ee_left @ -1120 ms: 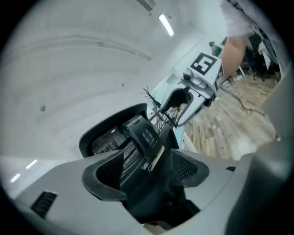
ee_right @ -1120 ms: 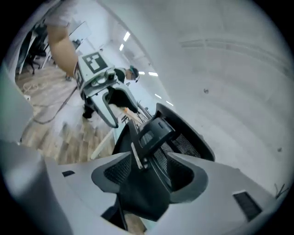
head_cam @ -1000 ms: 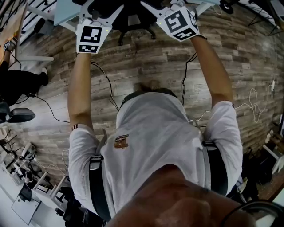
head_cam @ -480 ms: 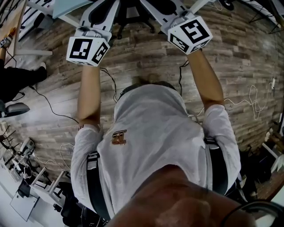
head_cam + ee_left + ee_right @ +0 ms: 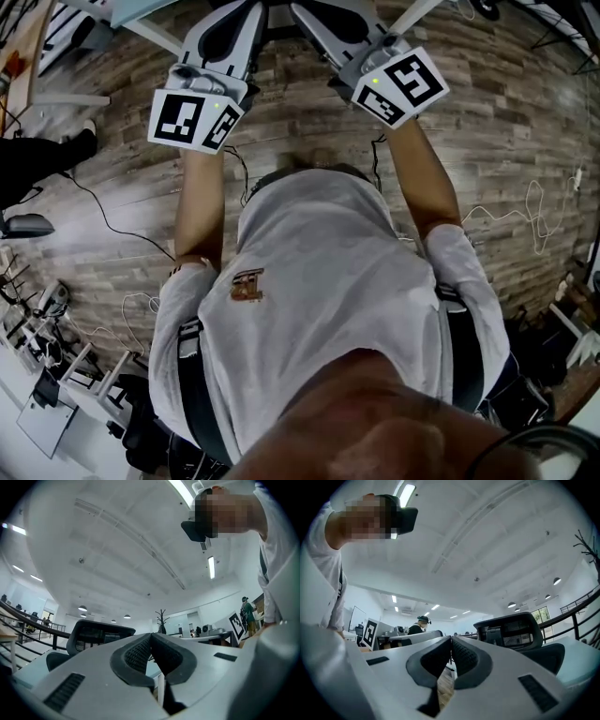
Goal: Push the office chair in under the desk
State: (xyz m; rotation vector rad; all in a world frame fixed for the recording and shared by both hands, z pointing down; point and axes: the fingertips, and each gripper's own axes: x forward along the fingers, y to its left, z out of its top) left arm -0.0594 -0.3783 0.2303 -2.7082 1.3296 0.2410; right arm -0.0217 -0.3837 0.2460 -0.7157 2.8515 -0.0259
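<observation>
At 11 o'clock in the head view, the pale blue edge of the desk (image 5: 150, 7) lies over the wood-plank floor (image 5: 525, 141). Black cables (image 5: 112, 225) trail across the planks at 9 o'clock.

Left gripper (image 5: 151, 635): held forward on an outstretched arm, marker cube toward the body. Its jaws have just been closing and now stand pressed together, pads tip to tip, with nothing between them.

Office chair (image 5: 96, 637): in the left gripper view, its dark backrest stands at 9 o'clock of the jaw tips, apart from them. In the right gripper view the same backrest stands at 3 o'clock of the tips, with the seat below it. Neither gripper touches the chair.

Right gripper (image 5: 451, 640): held forward in the same way. Its jaws have just been closing and now meet at the tips, empty. A person (image 5: 417, 626) in dark clothing stands far off at 10 o'clock of the tips.
</observation>
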